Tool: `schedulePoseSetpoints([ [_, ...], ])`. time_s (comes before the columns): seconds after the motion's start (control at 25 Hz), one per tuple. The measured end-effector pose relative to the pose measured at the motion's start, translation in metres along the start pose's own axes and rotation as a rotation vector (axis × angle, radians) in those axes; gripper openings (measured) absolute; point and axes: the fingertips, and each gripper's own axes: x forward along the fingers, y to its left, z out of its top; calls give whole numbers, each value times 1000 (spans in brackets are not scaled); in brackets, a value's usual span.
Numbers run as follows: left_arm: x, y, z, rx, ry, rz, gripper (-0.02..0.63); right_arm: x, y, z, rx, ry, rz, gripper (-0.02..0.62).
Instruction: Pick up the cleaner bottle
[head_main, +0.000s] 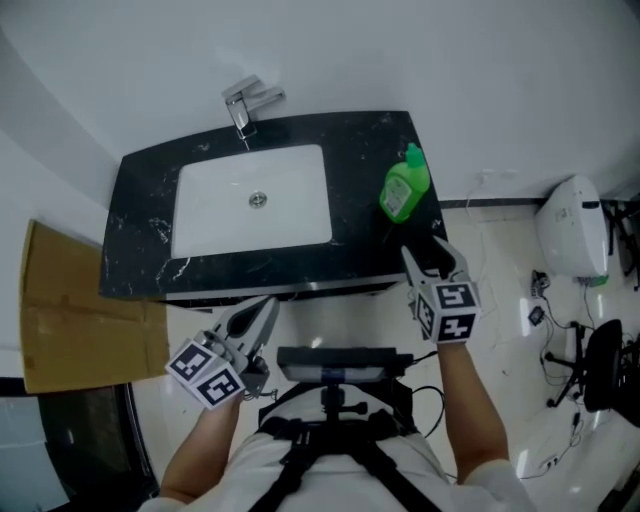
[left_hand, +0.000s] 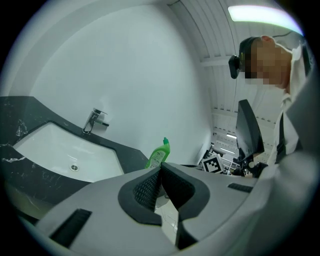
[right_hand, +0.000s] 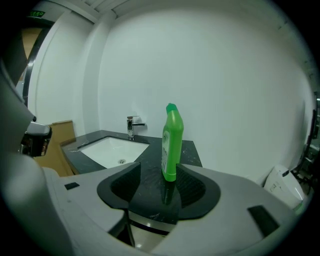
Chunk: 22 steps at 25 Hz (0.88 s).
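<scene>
A black stone bench (head_main: 140, 200) with pale veining stands against a white wall. A white rectangular sink basin (head_main: 285, 215) is sunk into the bench, left of its middle. A flat sheet of brown cardboard (head_main: 70, 310) lies to the left of the bench. A white rounded plastic unit (head_main: 572, 225) stands on the pale floor, well off to the right. A chrome tap (head_main: 245, 105) sits at the back edge behind the basin.

The green plastic cleaner bottle (head_main: 404, 187) stands upright on the right end of the bench, beside the basin and near the far corner.

The right hand-held gripper (right_hand: 162, 170) is released. Its jaws stand apart over the front right edge of the bench and point at the bottle. The bottle stands just past the tips, and neither pad touches it. The left hand-held gripper (left_hand: 160, 167) is clenched on nothing, with its pads meeting. It is held in front of the bench, below the basin.
</scene>
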Motion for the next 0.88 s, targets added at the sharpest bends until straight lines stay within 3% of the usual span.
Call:
schedulePoseSetpoints([
  [0.2, 11, 2, 5, 5, 3, -16, -6, -2, -6, -1, 8, -2, -13, 216],
  [0.88, 43, -7, 7, -6, -20, 49, -6, 25, -27, 7, -14, -6, 61, 235],
])
